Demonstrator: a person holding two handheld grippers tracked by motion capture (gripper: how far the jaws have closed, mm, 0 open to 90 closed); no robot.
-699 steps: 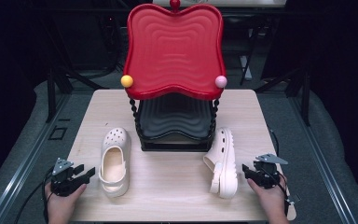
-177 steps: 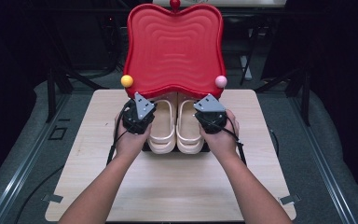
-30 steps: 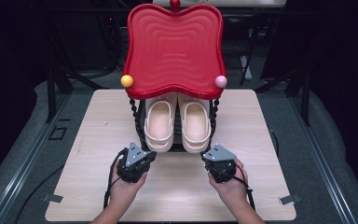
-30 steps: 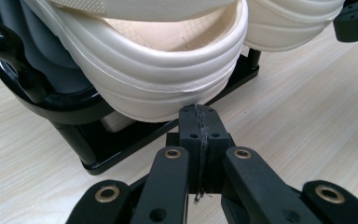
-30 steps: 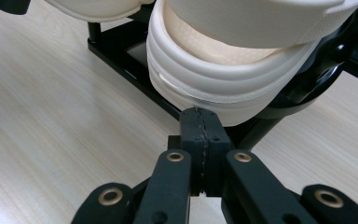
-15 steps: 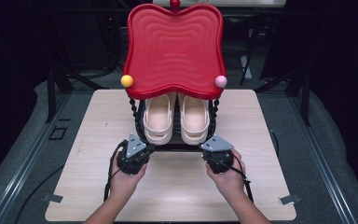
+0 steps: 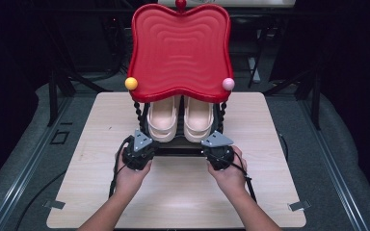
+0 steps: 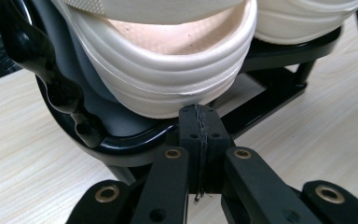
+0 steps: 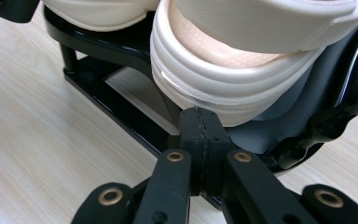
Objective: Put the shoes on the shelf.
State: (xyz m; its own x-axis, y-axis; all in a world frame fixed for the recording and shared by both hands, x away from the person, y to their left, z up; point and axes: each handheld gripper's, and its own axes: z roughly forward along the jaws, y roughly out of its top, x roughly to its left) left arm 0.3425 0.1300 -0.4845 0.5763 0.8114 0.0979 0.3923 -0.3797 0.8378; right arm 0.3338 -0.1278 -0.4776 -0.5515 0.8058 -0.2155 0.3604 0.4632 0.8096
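Two cream clogs sit side by side on the black lower shelf [image 7: 183,149] of a small rack, the left clog [image 7: 163,120] and the right clog [image 7: 197,120], heels toward me. My left gripper [image 7: 143,146] is shut and empty. In the left gripper view its tip [image 8: 199,115] touches the left clog's heel [image 8: 168,79] just above the shelf rim [image 8: 121,140]. My right gripper [image 7: 214,146] is also shut and empty. Its tip [image 9: 199,117] presses under the right clog's heel [image 9: 223,88].
A wavy red tray [image 7: 179,48] tops the rack and hides the clogs' toes, with a yellow ball [image 7: 131,83] and a pink ball [image 7: 228,84] at its front corners. The rack stands mid-table on a light wooden table [image 7: 183,192]. Dark floor surrounds it.
Both hands have moved forward from the near table to the rack's front edge. The clogs now sit a little deeper under the red tray.
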